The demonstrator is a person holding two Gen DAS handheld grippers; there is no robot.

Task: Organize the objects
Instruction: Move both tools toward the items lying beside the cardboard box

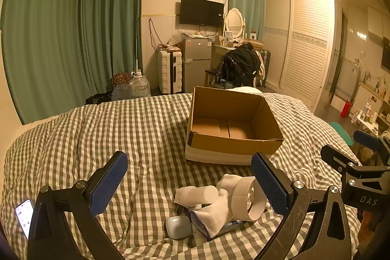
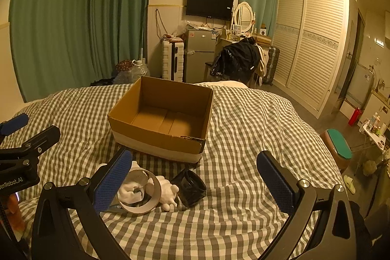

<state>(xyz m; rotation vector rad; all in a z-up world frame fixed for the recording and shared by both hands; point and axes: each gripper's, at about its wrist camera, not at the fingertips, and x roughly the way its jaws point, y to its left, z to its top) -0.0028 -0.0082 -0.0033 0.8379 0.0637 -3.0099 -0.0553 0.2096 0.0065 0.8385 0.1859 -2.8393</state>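
An open, empty cardboard box stands on the checked bed cover. In front of it lies a small pile: a tape roll, a white cylinder, a white sock, a grey case, a white figurine and a black ring-shaped object. My left gripper hovers open over the pile, touching nothing. My right gripper is open too, with the pile at its left finger. Each gripper shows at the other view's edge.
A lit phone lies on the cover at the left. Beyond the bed are green curtains, a white suitcase, a small fridge, a chair with dark clothes and a wardrobe. A stool stands right of the bed.
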